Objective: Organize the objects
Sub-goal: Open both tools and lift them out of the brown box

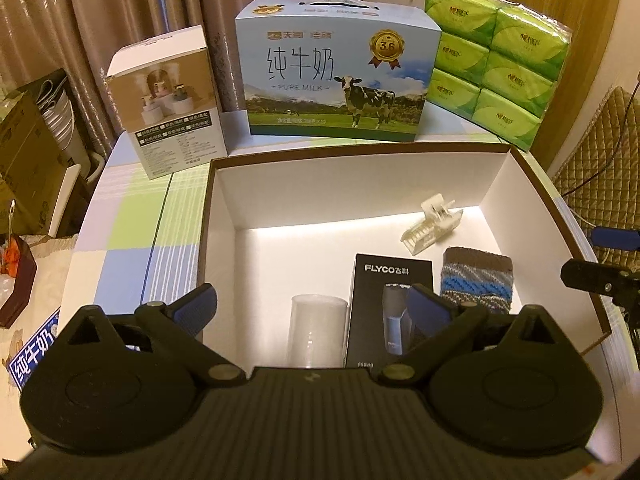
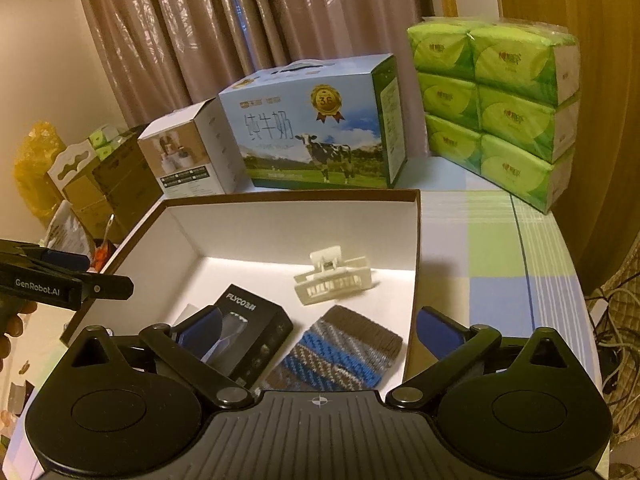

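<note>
left gripper [image 1: 312, 312]: our jaws stand wide, nothing between the pads. blue fingertips [image 1: 196, 306] hover above the near edge of the open white box [image 1: 224, 216], touching nothing we can see. in the left wrist view the clear plastic cup [image 1: 318, 330] sits right below the gap, upright as far as we can tell, on the box floor.

right gripper [image 2: 320, 328]: jaws spread about as far as they go, empty. one fingertip [image 2: 202, 326] overlaps the black flyco box [image 2: 256, 340] in the picture, the other sits over the box's right wall; we can't tell contact with either, looks like clear air. the knit pouch [image 2: 340, 348] lies under the gap, not pinched.

where the task items are, all inside the white box:
- flyco box flat on the floor, near side, between cup and pouch
- knit pouch (brown/blue/grey zigzag) just right of the flyco box, close to the right wall
- white hair clip [image 2: 332, 276] further back, apart from the other three, lying on its side
- cup at the left of the row; mostly hidden in the right wrist view

white box sits on the checked tablecloth [image 2: 500, 248]. behind it, on the cloth: a small humidifier carton [image 1: 168, 104] on the left, the milk carton [image 1: 336, 76] in the middle, the green tissue pack [image 1: 500, 64] on the right. none touches the white box.

left gripper shows at the left edge of the right wrist view, a hand [image 2: 12, 324] on it.
</note>
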Tool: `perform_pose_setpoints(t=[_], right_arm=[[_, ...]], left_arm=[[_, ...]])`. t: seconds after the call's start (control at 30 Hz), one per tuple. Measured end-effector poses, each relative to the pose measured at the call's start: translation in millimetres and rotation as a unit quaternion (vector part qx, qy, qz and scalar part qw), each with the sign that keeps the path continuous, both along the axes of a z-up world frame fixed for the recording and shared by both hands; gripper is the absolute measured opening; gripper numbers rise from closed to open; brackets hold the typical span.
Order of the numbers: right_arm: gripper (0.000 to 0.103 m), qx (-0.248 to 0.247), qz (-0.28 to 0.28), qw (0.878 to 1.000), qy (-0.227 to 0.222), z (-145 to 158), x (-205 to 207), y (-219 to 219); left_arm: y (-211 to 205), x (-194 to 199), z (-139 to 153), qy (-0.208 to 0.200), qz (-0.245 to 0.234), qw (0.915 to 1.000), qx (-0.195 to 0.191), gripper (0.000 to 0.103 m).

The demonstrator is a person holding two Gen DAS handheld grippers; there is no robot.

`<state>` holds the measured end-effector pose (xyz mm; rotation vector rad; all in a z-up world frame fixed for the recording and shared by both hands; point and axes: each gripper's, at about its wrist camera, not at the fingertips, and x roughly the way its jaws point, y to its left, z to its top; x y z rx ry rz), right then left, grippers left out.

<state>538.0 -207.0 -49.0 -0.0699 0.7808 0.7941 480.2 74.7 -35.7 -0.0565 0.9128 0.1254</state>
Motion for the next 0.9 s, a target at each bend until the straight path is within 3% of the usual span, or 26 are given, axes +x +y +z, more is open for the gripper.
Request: perform_pose_setpoints(t=[0.9], right_arm=[[0.101,0.018,-0.002,1.0,0.008,21,-68,-17]], left_arm=[[16,-91,30,-0.03,0.03,0.9986,-0.031,0.101]])
